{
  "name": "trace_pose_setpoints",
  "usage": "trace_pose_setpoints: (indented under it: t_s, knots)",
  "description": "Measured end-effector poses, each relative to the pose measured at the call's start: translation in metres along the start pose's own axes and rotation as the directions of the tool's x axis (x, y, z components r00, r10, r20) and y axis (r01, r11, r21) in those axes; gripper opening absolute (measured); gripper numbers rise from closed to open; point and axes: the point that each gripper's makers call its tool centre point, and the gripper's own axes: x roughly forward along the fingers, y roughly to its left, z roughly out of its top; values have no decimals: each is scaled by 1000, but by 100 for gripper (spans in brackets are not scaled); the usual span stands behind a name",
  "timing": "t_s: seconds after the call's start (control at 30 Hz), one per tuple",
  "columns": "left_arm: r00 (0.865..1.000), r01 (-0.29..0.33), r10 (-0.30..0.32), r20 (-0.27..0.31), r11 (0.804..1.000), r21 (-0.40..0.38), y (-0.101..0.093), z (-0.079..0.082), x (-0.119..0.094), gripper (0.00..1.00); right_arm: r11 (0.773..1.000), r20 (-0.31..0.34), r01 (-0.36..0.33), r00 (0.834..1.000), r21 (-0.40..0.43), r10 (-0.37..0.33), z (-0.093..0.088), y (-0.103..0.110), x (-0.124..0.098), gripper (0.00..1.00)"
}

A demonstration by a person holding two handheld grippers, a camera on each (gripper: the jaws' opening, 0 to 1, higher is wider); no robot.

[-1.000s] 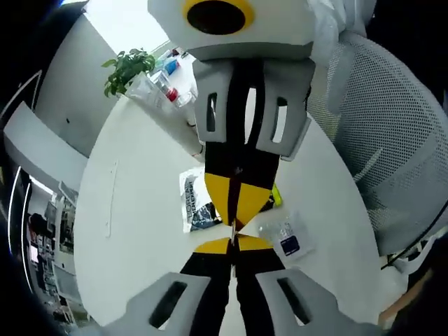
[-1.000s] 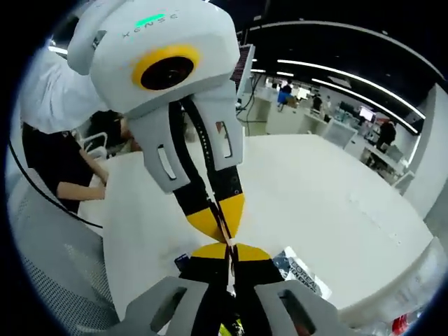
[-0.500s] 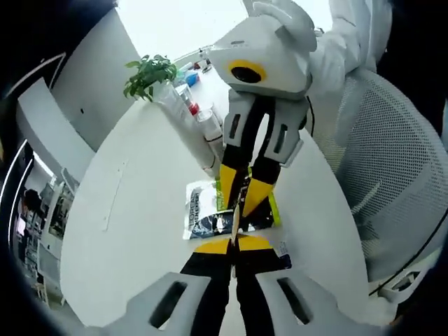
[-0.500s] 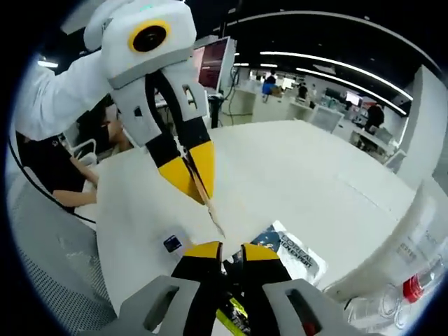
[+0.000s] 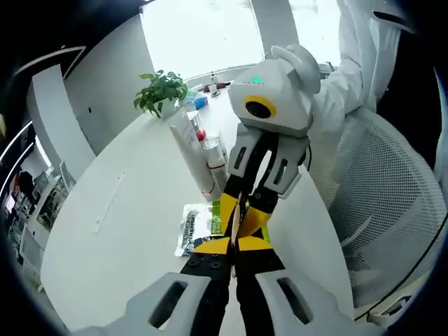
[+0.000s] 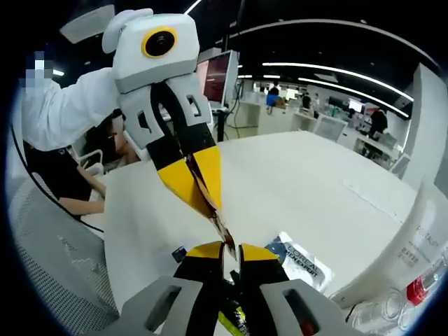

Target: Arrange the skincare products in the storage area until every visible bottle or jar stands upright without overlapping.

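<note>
The bottles [image 5: 204, 150] stand in a clear bin [image 5: 183, 133] at about eleven o'clock from the left gripper [image 5: 232, 245], near the plant [image 5: 161, 89] at the table's far edge. In the right gripper view the same bin [image 6: 420, 231] sits at four o'clock, with a red-capped bottle [image 6: 418, 288] seen through its wall. Whether every bottle in it stands straight, I cannot tell from here; the ones visible look roughly upright.

Flat sachets [image 5: 198, 225] lie on the table [image 5: 126, 231] just past the left gripper's tips, at twelve o'clock; the right gripper view shows one printed sachet [image 6: 297, 260] at two o'clock from the right gripper [image 6: 231, 250].

Both grippers meet tip to tip over the sachets. The left gripper's jaws are pressed together with nothing between them that I can make out. The right gripper's jaws look closed or nearly so; a thin strip hangs at the point where the two meet, but I cannot say which gripper holds it.

By my reckoning the arranging has hardly begun: nothing is being carried to the bin, and the sachets lie loose outside it.
</note>
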Motion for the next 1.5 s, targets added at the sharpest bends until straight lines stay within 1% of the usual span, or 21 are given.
trace_pose_setpoints:
  t_s: [0.1,0.3,0.33,0.37,0.4,0.5,0.57,0.63,0.67,0.7,0.77,0.83,0.9,0.93,1.03,1.2,1.37,1.5]
  knots:
    - [1000,-6,6,5,1000,-10,1,-2,0,2,1000,-3,-11,1000,-4,11,-2,2,0,0]
    - [1000,-6,6,-2,1000,-10,-1,-2,1,2,998,-23,-31,999,-52,30,-3,9,0,0]
    - [1000,-13,13,-6,1000,-7,0,-3,1,2,998,-25,-24,999,-59,22,-2,8,-1,0]
    - [1000,-21,21,-11,1000,0,1,-4,1,3,998,-27,-19,999,-64,18,-2,7,0,0]
    - [999,-37,37,-33,999,16,3,-8,2,3,998,-27,-10,1000,-66,8,-1,5,-1,0]
    - [995,-45,49,-85,998,50,3,-19,3,4,996,-24,-8,1000,-89,6,3,5,-3,0]
    - [995,-48,52,-90,998,49,2,-20,3,5,994,-17,-3,1000,-106,1,6,6,-4,0]
    - [994,-52,57,-99,997,51,3,-21,2,5,995,12,-3,1000,-100,4,14,7,-7,0]
    - [992,-55,61,-109,997,53,3,-22,2,4,995,3,4,1000,-101,-4,13,7,-7,0]
    - [992,-59,65,-107,997,54,4,-22,2,4,993,5,11,1000,-119,-10,15,6,-8,0]
    - [992,-64,68,-106,997,41,5,-22,1,3,992,8,11,1000,-123,-10,15,6,-6,0]
    - [990,-73,77,-115,996,46,7,-24,1,4,991,9,14,1000,-129,-13,15,5,-7,0]
    - [987,-78,86,-137,995,62,8,-29,2,5,984,-24,26,999,-174,-31,12,2,-8,0]
    - [987,-77,85,-138,995,63,7,-27,2,6,976,-37,33,998,-215,-42,10,1,-8,0]
    - [988,-71,80,-135,995,66,5,-25,2,10,976,-46,29,998,-216,-40,8,3,-7,0]
    - [988,-72,82,-128,994,80,3,-20,-2,14,975,-58,36,997,-220,-50,6,1,-7,0]
    - [987,-87,98,-126,992,91,6,-19,-4,14,970,-70,32,996,-242,-50,3,1,-7,0]
    - [985,-93,107,-134,990,106,6,-20,-5,15,961,-95,17,994,-275,-45,-1,5,-5,0]
